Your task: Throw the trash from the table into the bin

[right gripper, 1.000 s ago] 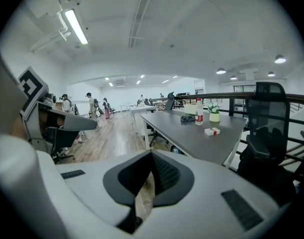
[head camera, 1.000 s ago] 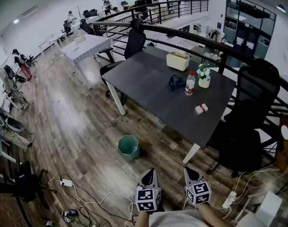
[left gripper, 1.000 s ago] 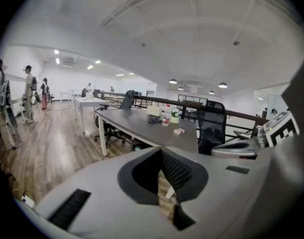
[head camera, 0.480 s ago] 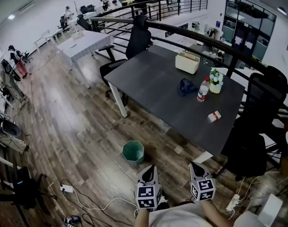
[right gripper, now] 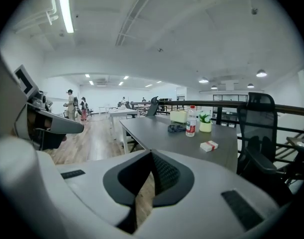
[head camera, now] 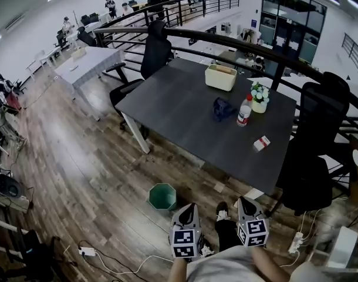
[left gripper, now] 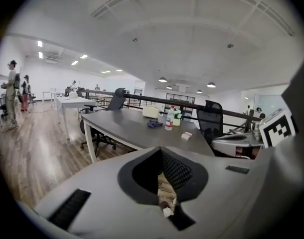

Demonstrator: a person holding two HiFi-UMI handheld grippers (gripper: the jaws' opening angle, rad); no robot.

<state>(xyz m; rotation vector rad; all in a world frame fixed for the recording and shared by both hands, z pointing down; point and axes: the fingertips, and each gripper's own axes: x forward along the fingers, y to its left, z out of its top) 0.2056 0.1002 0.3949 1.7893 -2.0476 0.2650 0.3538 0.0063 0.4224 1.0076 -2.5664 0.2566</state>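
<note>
Both grippers are held low against the body in the head view, left gripper [head camera: 188, 207] and right gripper [head camera: 245, 200] side by side, pointed toward the table [head camera: 179, 110]. In each gripper view the jaws are seen closed together and empty, with only a thin slit of floor showing behind the tips. A shoe [head camera: 221, 211] is seen between the two grippers. The green bin [head camera: 162, 197] stands upright and open-topped on the wood floor just ahead of the left gripper, near the table's front edge but clear of it. Cables [head camera: 117, 262] are strewn on the floor at the lower left. On the table, the small red-and-white box [head camera: 262, 143] lies nearest, close to the right end and well apart from both sets of jaws. Farther back a bottle [head camera: 244, 111] stands upright, with a crumpled dark blue cloth [head camera: 222, 108] just beside it, a potted plant [head camera: 260, 96] behind it and a cream container [head camera: 220, 77] near the far edge. A black chair [head camera: 311, 157] crowds the table's right end. Open floor is left along the table's near-left side. A railing [head camera: 237, 43] runs behind the table.
</note>
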